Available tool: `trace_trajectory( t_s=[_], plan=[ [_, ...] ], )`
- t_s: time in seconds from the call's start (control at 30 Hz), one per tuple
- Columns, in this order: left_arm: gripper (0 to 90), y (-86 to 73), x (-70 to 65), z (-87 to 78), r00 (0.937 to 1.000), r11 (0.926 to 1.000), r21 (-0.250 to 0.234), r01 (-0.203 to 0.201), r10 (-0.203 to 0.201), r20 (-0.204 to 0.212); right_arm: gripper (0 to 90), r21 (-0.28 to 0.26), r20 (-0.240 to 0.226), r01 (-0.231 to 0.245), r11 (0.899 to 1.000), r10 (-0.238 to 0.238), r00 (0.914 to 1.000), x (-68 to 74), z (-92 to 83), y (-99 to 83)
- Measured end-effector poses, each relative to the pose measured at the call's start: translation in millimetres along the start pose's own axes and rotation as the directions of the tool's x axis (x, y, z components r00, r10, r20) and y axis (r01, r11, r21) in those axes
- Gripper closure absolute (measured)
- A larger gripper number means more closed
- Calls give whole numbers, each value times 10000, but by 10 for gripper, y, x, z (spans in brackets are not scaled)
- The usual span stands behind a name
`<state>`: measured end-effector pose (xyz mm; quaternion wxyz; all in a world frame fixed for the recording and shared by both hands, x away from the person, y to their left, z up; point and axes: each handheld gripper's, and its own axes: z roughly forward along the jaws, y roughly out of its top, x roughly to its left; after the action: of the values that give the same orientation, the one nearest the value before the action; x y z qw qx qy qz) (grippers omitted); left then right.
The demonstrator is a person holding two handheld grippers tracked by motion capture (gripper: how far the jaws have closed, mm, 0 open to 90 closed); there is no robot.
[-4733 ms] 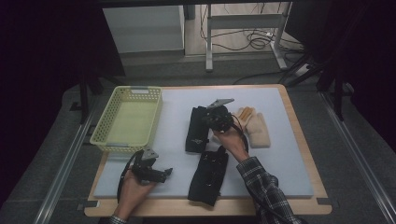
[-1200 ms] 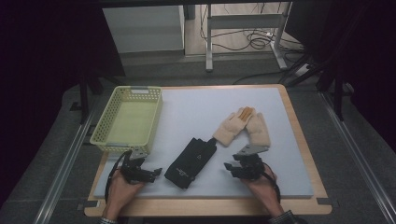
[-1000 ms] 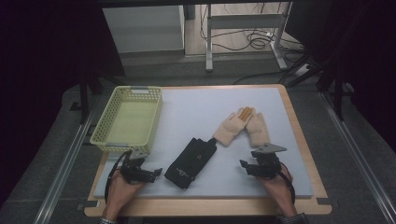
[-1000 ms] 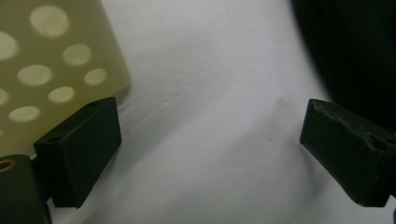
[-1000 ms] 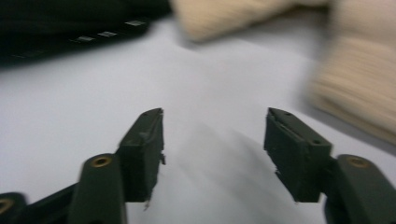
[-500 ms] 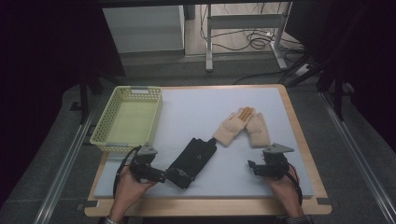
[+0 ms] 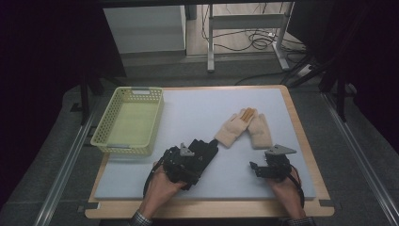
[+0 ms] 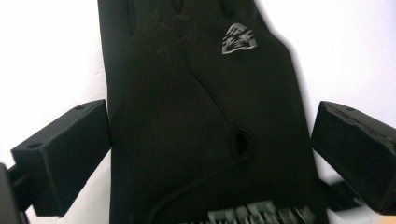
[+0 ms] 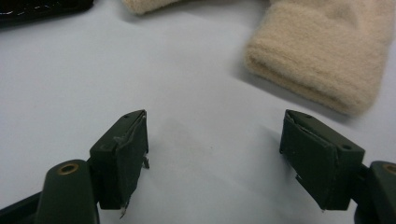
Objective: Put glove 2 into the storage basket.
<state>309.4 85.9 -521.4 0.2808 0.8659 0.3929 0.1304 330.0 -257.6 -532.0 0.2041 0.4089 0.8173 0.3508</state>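
Left gripper I hold spread wide, jaws straddling the flat black fabric glove on the pale foam mat near the front edge, not pinching. It looks limp and light, so I'd grip its ribbed cuff.
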Motion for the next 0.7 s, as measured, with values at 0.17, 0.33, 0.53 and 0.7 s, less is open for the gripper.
trace_trajectory(
  t_s=[0.17,0.33,0.53,0.7],
  plan=[
    [0,-51,63,144,9986,9989,203,424,-430,297,231,15,2,8,10000,-8,10000,0,-3,0],
    [12,-45,-9,113,9996,9993,369,85,-95,275,232,5,12,10,10000,-10,10000,2,-1,-1],
    [325,-45,101,8,9997,9995,308,59,-67,255,232,12,20,30,10000,-30,10000,3,-1,-1],
    [606,-45,237,-25,9992,9995,255,161,-170,351,232,11,28,42,10000,-42,10000,4,-2,-1]
  ],
)
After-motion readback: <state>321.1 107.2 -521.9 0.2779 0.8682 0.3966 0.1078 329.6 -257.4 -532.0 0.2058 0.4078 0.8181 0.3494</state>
